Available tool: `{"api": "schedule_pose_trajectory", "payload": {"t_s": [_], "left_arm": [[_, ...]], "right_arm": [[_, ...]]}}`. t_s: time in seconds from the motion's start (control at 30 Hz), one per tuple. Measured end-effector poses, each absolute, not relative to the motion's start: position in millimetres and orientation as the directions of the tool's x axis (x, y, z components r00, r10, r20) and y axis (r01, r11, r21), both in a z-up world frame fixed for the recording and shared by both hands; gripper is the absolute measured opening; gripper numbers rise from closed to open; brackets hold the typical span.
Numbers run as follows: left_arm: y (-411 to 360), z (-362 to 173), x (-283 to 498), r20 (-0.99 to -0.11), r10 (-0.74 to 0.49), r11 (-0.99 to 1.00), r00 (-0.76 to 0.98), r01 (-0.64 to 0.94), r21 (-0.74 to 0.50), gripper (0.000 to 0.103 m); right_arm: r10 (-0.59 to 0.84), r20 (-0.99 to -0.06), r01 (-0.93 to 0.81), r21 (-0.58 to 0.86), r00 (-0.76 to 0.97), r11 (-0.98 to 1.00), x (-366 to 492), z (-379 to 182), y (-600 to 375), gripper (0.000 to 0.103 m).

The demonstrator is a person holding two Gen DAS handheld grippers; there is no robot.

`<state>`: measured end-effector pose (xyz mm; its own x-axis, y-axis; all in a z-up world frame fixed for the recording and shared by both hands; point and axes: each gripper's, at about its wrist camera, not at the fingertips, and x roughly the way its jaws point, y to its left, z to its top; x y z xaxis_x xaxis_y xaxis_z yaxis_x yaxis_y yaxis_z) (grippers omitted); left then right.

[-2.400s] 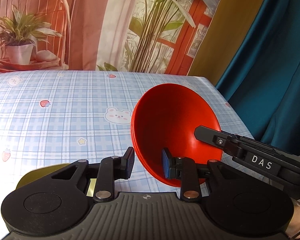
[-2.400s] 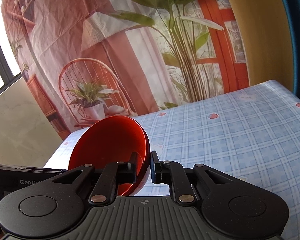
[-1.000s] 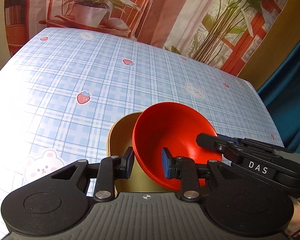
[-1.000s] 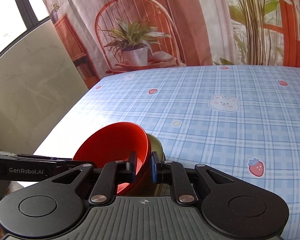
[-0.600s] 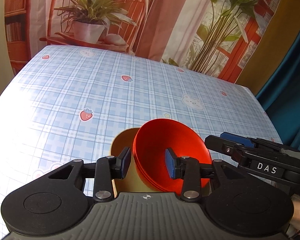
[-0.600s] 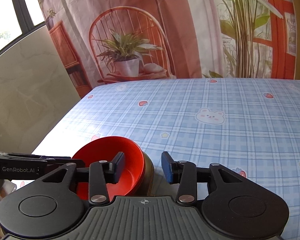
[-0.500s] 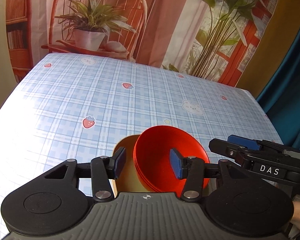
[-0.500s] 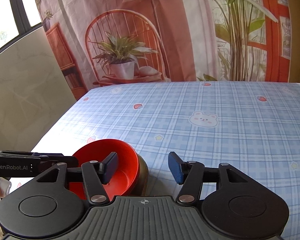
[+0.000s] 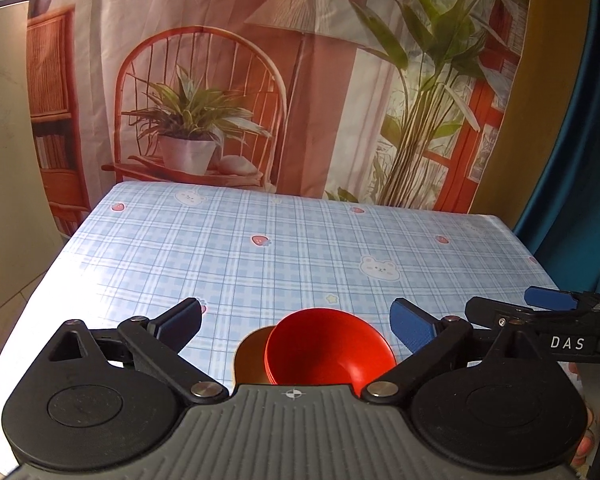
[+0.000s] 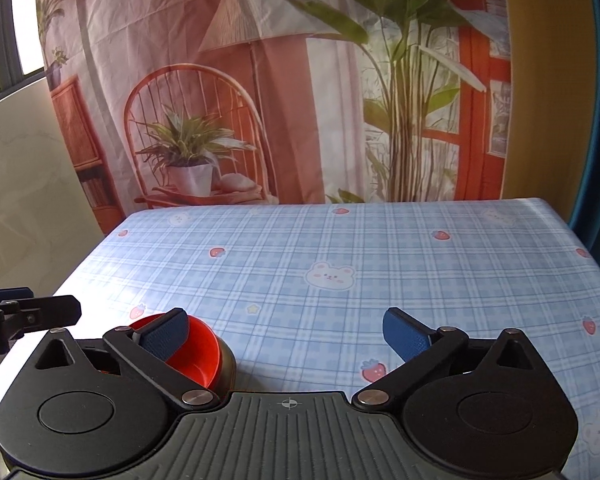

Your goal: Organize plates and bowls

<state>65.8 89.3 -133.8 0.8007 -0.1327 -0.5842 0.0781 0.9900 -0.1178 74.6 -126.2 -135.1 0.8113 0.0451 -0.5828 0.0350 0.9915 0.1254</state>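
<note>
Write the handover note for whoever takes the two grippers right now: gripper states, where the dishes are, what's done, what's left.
Left gripper: open, its fingers have just been opening, nothing gripped; the red bowl lies below and between them.
Right gripper: open, its fingers have just been opening, nothing between them.
Dishes: the red bowl sits nested in an olive-yellow dish at the near edge of the table with the checked cloth.
Done: red bowl is stacked and let go.
Left: no other plates or bowls show in either view; check the area outside the cameras before you call it finished.
</note>
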Motion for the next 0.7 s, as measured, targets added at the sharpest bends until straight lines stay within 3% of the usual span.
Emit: {"api": "schedule_pose_trajectory", "payload": {"t_s": [0.7], "left_arm": [[67, -67, -8, -0.479, 0.003, 1.0, 0.878, -0.007, -0.008, 0.103]], "right_arm": [[-0.015, -0.506, 0.053, 0.06, 0.863, 0.997, -12, -62, -126, 0.103]]}}
